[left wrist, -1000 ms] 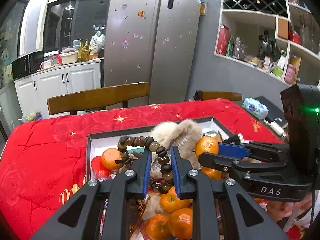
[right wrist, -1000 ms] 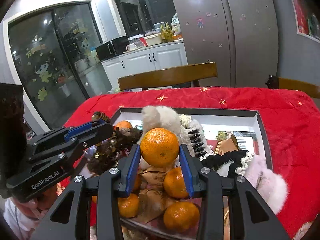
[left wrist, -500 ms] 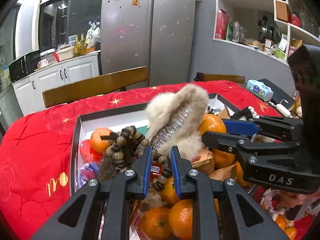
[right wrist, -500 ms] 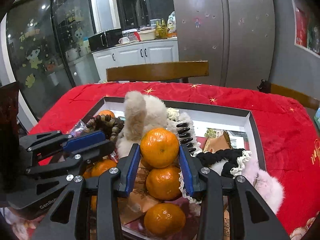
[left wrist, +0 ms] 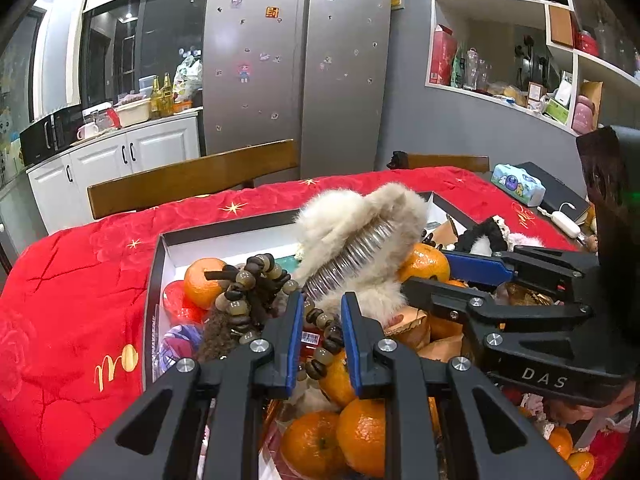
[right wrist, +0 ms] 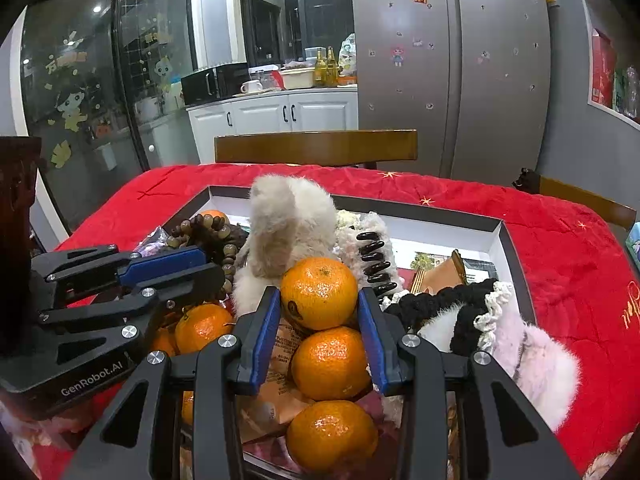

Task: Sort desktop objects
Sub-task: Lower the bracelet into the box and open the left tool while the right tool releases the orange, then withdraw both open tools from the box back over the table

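A round orange mandarin [right wrist: 319,293] sits clamped between the blue-padded jaws of the right gripper [right wrist: 319,314], raised just above the pile of loose mandarins [right wrist: 330,364] beneath it. A string of brown wooden prayer beads [left wrist: 256,292] is pinched between the narrow-set jaws of the left gripper [left wrist: 319,334]; one part of the strand runs down between the blue pads, the rest bunches up and to the left over a dark brown tassel [left wrist: 214,338]. Both held items hang over a shallow rectangular box with dark rim and white inner walls [right wrist: 505,240], which lies on the bench under a red quilted cloth with gold stars [left wrist: 76,264].

Inside the box (contents crowded and overlapping): a cream fluffy hair claw with clear plastic teeth [left wrist: 360,248] standing up at centre, touching the beads in the left wrist view; a black ribbed hair clip [right wrist: 376,264] just beside it; a black scrunchie with white lace trim [right wrist: 452,308] and a pale pink fur piece [right wrist: 540,364] at the right side; brown paper sachets [right wrist: 280,360] under the fruit; one further mandarin [left wrist: 204,282] at the far left corner beside a red packet [left wrist: 178,304].

Beyond the bench: a wooden chair back [right wrist: 316,146], a steel double-door refrigerator [left wrist: 296,60], white kitchen cabinets [right wrist: 276,116], and wall shelves [left wrist: 532,80]. A pastel tissue pack [left wrist: 518,188] rests at the bench's right edge.
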Action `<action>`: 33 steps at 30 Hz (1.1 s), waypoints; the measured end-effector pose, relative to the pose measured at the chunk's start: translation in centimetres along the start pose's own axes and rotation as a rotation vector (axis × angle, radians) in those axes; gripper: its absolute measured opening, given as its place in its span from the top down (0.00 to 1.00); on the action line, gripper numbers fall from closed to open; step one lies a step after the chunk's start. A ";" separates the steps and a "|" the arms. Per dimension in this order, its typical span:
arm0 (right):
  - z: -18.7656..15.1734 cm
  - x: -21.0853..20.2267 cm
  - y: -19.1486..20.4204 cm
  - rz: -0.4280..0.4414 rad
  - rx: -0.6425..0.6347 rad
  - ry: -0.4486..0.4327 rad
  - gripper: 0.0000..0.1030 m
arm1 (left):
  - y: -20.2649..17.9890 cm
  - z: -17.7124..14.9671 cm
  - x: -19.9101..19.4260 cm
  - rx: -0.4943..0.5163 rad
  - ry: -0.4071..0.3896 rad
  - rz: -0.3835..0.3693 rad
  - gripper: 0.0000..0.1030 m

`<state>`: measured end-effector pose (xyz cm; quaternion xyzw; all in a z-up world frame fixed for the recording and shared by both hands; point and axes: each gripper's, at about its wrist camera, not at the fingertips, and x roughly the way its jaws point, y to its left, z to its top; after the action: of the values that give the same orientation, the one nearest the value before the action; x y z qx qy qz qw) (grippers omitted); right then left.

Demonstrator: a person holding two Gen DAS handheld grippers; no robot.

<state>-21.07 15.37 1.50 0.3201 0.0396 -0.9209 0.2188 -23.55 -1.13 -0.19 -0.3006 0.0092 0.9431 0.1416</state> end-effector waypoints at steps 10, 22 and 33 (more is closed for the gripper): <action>-0.2 -0.1 -0.4 0.019 0.020 0.000 0.64 | -0.1 -0.1 0.0 0.006 0.003 0.023 0.80; -0.6 -0.6 0.2 0.042 0.016 -0.018 0.29 | 0.7 -0.2 -1.4 -0.038 -0.056 0.093 0.48; -0.7 -1.2 -0.5 0.091 0.059 -0.048 0.00 | 3.0 -0.4 -1.7 -0.129 -0.064 0.096 0.09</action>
<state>-20.06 16.39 1.67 0.3056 -0.0072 -0.9182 0.2519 -22.82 -4.51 0.20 -0.2778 -0.0417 0.9566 0.0770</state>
